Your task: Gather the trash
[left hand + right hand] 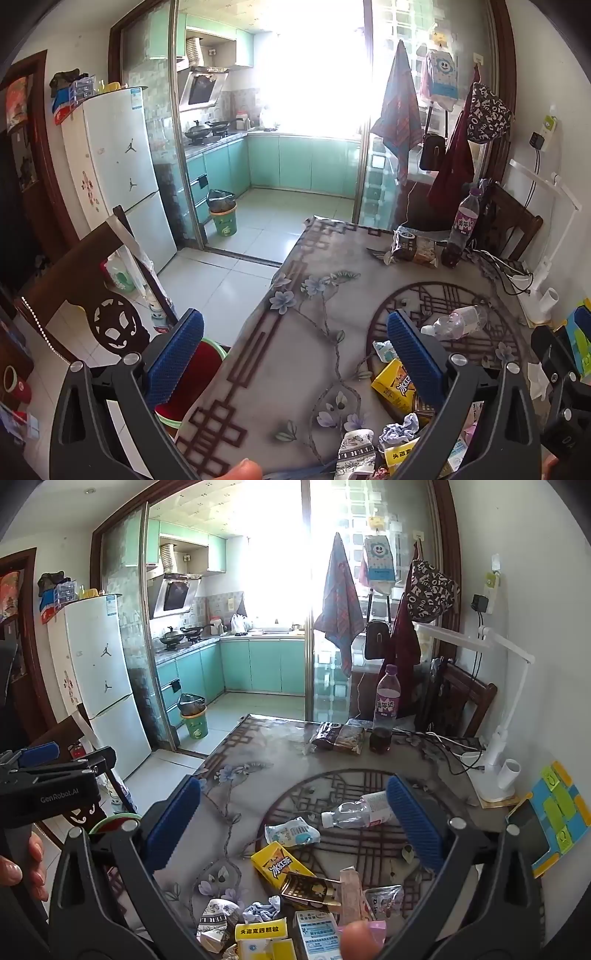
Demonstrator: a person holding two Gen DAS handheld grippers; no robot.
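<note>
L gripper (295, 354): jaws spread wide, blue pads apart, nothing btwn them. It hovers over the near-left edge of the table (295, 369), tilted down. R gripper (293, 821): jaws also fully released, empty, held above the trash pile.

Trash sits on the table's near part, mostly on and around the round dark lattice print of the cloth. Items: yellow drink carton (279, 864) lying flat, just beside a black-and-gold wrapper (310, 890); white-blue snack packet (291, 834) near the carton's far side; crushed clear bottle (354, 812) on its side, cap pointing left, partly behind the R gripper's right pad. At the near edge: crumpled patterned paper cup (218, 919), blue-grey wad of tissue (262, 912), yellow-white medicine box (260, 936), white-blue box (317, 934), a clear wrapper w/ pink bits (384, 897).

Red bin w/ green rim (199, 369) stands on the floor just beside the table's left edge, partly behind the L gripper's left pad.

Far end of the table: purple-label bottle (386, 709) upright w/ dark liquid low in it, dark snack bag (338, 736) beside it, well apart from the pile. White desk lamp (495, 749) and cables at the right edge. Wooden chair (92, 295) left of the table. Beyond: fridge (118, 162), kitchen w/ teal cabinets, a green bin w/ black liner (223, 212) on its floor.
</note>
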